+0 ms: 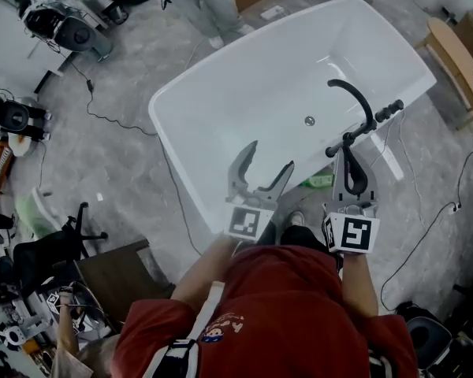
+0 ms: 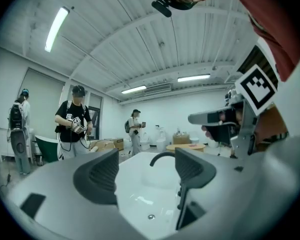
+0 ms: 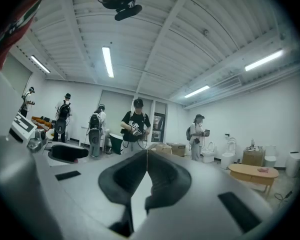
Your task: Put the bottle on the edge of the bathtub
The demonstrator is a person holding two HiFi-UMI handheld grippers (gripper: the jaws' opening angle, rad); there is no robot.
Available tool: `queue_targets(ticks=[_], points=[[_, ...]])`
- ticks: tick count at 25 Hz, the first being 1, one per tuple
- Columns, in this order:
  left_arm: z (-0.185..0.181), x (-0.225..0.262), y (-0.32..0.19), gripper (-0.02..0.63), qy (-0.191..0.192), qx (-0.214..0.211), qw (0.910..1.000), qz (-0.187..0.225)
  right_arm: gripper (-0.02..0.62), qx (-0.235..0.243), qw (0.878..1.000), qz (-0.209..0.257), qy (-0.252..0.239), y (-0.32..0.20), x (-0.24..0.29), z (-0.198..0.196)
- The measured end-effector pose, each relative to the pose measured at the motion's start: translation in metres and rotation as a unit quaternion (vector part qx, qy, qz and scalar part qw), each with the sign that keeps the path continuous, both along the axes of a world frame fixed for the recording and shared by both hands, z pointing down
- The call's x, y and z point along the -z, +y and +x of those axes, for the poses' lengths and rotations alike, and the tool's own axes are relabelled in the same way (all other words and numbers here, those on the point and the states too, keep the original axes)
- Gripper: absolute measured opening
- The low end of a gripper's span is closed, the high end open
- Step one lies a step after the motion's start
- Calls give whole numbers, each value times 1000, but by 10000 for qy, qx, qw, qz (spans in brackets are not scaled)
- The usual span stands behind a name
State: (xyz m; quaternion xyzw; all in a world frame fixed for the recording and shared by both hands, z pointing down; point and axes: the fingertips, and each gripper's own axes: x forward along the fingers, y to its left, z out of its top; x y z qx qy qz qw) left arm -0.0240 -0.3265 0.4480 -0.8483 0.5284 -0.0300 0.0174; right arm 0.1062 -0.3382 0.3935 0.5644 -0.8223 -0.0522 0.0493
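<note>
**A:** Gripper status?

**B:** My left gripper (image 1: 271,156) has its fingers (image 2: 97,181) apart with nothing between them. It's held over the near rim of the bathtub (image 1: 221,77), and I see the white basin through the gap. My right gripper (image 1: 348,157) has its fingers together and is empty. It's close by the black faucet (image 1: 361,105) at the tub's right side.

**A:** Bottle?

**B:** Can't tell. There's a small green thing (image 1: 320,181) low against the tub's near side, between my two grippers. It's too small to say it's the bottle.
</note>
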Motion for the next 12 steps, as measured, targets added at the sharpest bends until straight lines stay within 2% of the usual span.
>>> queue_targets(ticks=[4, 8, 12], points=[[-7, 29, -6, 334, 153, 270, 9995, -17, 12, 86, 9998, 150, -48, -5, 14, -6], [-7, 60, -12, 334, 473, 486, 9977, 13, 12, 177, 9993, 320, -101, -11, 30, -9], [-2, 82, -19, 334, 511, 567, 9970, 90, 12, 242, 9985, 463, -174, -17, 44, -10]])
